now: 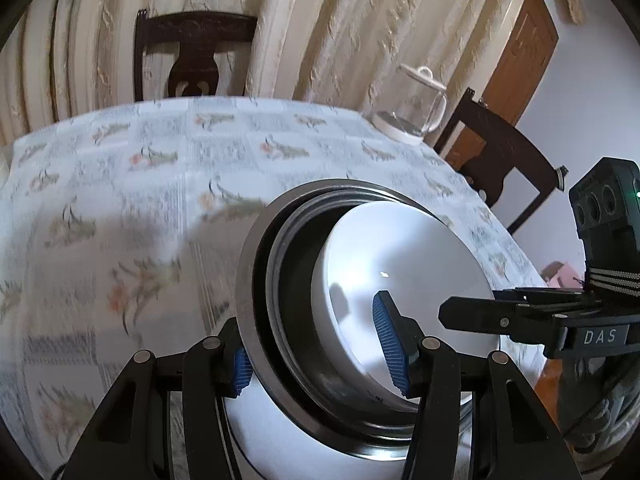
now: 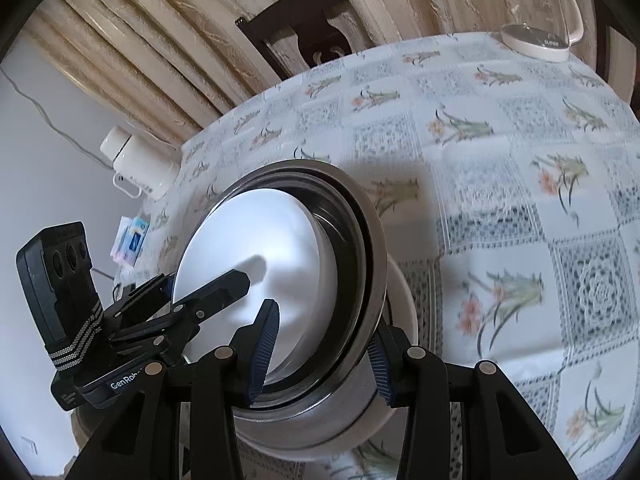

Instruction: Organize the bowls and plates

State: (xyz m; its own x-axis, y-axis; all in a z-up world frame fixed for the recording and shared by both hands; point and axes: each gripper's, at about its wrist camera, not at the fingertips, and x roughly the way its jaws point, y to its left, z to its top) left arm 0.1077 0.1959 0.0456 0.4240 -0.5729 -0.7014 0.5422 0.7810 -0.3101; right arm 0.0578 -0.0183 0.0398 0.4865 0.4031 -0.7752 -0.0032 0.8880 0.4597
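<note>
Cream curtains [image 1: 360,20] and a couple of dark wooden chairs [image 1: 188,60] sit behind a table under a floral tablecloth [image 1: 120,200], with a glass kettle [image 1: 416,108] on its far corner and a white bottle [image 2: 136,164] near another edge.

Main event is the nested stack: a steel bowl [image 1: 256,280] with a white bowl [image 1: 400,248] sitting inside it, and both of those resting in a bigger white bowl [image 2: 404,308] underneath. The whole stack looks tilted and maybe lifted a bit off the cloth, though I can't tell for sure whether the bottom is still touching.

Both tools are on it from opposite sides. The left gripper [image 1: 320,354] has one blue pad inside the white bowl and the other outside the steel rim, so it's pinching the two walls together. The right gripper [image 2: 320,352] is doing the same on its side, pad inside, pad outside, closed onto the rims.

My take on doing this bit well: keep both hands level with each other so the stack doesn't rock, since the inner bowl could slide around if one side dips. Move slowly, set the base down flat on the cloth, well away from the kettle, and only then ease off the squeeze, one side at a time.
</note>
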